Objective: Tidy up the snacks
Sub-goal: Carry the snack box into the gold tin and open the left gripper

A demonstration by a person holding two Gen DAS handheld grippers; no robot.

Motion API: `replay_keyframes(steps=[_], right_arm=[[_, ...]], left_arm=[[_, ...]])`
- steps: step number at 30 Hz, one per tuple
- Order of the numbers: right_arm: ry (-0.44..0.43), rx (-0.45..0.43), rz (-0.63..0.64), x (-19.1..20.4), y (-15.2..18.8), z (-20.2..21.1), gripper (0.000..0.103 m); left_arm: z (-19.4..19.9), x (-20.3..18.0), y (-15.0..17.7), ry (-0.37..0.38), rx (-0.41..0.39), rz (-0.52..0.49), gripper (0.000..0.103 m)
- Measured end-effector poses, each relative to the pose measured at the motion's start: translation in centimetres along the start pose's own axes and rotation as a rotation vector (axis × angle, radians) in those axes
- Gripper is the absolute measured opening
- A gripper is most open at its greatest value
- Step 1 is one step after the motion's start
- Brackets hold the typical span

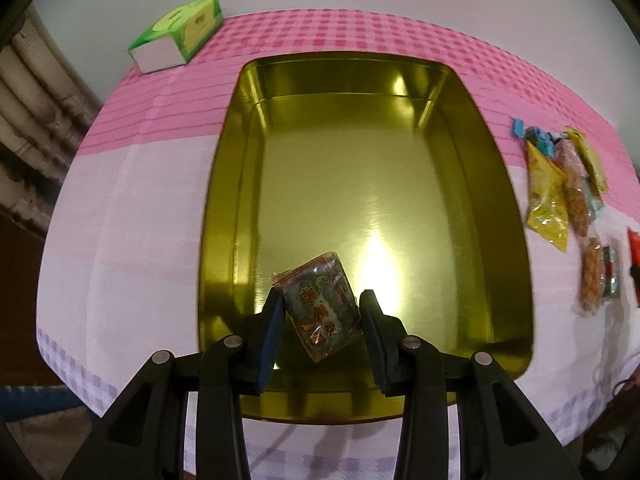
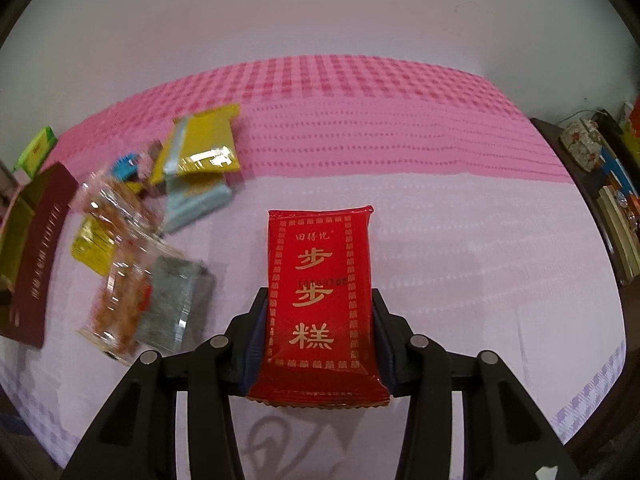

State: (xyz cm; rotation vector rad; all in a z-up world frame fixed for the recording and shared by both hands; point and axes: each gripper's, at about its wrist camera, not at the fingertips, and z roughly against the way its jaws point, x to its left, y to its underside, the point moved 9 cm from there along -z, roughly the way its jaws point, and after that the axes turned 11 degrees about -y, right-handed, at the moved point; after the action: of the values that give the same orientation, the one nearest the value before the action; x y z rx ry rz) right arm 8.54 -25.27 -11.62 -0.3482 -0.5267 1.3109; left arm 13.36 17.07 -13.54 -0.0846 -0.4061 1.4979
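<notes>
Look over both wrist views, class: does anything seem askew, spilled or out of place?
Nothing is spilled or damaged. The clear-wrapped snack sits tilted between the left gripper fingers above the gold tin. The loose snack pile lies jumbled and overlapping on the tablecloth. The right gripper holds the red packet squarely.

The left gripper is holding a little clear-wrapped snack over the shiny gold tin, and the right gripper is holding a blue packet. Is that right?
Not quite. The packet in the right gripper is red, not blue: a flat red foil packet with gold lettering, as the right wrist view shows. The rest holds: the left gripper does hold a small clear-wrapped dark snack over the shiny gold rectangular tin.
</notes>
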Motion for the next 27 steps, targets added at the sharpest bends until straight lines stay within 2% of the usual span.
replay_keyframes(steps=[4, 11, 18, 24, 27], right_arm=[[-0.038, -0.019, 0.034, 2.8, -0.8, 1.0, 0.042], [-0.156, -0.017, 0.161, 11.4, -1.0, 2.1, 0.042], [-0.262, 0.016, 0.27, 19.9, -0.4, 1.1, 0.042], [-0.318, 0.061, 0.322, 25.3, 0.9, -0.2, 0.042], [-0.337, 0.076, 0.349, 26.8, 1.3, -0.4, 0.042]], left_arm=[[-0.7, 0.7, 0.0, -0.018, 0.002, 0.001, 0.039], [-1.5, 1.5, 0.4, -0.03, 0.0, 0.01, 0.039], [-1.4, 1.8, 0.2, -0.054, -0.026, -0.002, 0.039], [-1.7, 2.9, 0.0, -0.058, -0.034, 0.017, 0.039], [-1.7, 3.0, -0.1, -0.052, -0.046, 0.017, 0.039]])
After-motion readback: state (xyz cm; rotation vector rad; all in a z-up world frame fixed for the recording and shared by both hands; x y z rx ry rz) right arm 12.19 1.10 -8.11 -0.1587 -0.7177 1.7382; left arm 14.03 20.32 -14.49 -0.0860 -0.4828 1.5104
